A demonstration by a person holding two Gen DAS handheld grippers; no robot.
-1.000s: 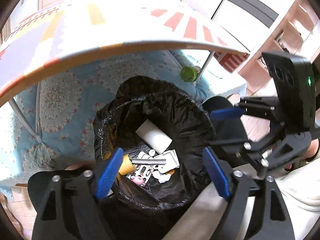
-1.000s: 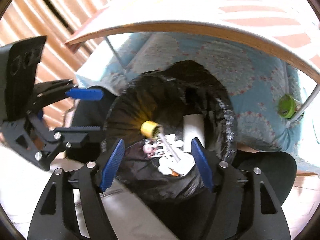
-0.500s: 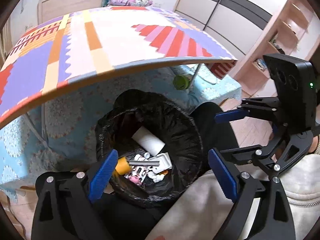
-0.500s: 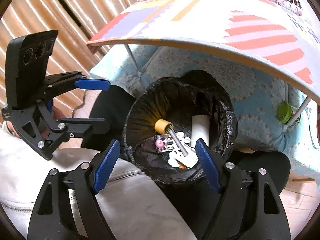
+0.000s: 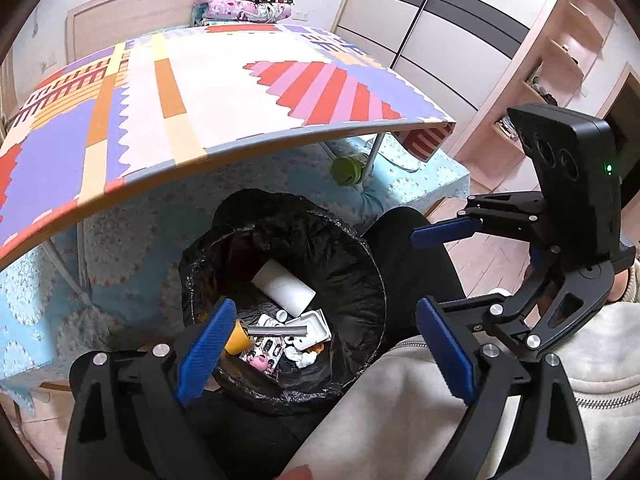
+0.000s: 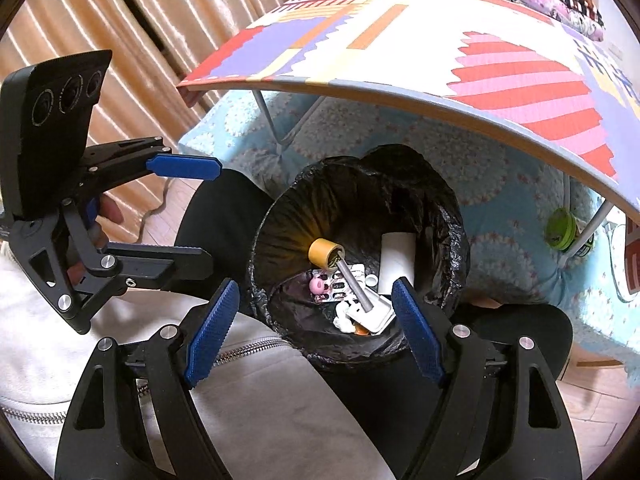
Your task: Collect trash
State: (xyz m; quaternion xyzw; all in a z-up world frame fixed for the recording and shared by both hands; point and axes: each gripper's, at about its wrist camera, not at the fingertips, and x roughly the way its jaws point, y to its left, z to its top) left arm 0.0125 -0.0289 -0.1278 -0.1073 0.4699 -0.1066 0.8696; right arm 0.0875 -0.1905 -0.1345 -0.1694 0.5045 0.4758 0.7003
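Note:
A bin lined with a black bag (image 5: 360, 264) (image 6: 452, 216) stands on the floor in front of a seated person. Inside lie a white roll (image 5: 284, 286) (image 6: 396, 260), a yellow cap (image 5: 236, 338) (image 6: 322, 252), a grey stick (image 5: 278, 331) (image 6: 354, 284), a blister pack (image 6: 334, 286) and a white tray (image 5: 314, 326) (image 6: 378, 316). My left gripper (image 5: 326, 344) (image 6: 192, 212) hangs above the bin's near rim, open and empty. My right gripper (image 6: 316, 334) (image 5: 444, 268) hovers beside it, also open with nothing between its blue pads.
A low table with a colourful patterned top (image 5: 200, 92) (image 6: 480, 60) overhangs the far side of the bin. A green round thing (image 5: 346, 168) (image 6: 560, 228) lies by a table leg on a blue mat. The person's black trousers and pale jacket fill the near side. Curtains hang on the left, with shelves on the right.
Both grippers have risen away from the bin, so it looks smaller and more of the table top shows. Both pairs of jaws stand a little wider than a second ago.

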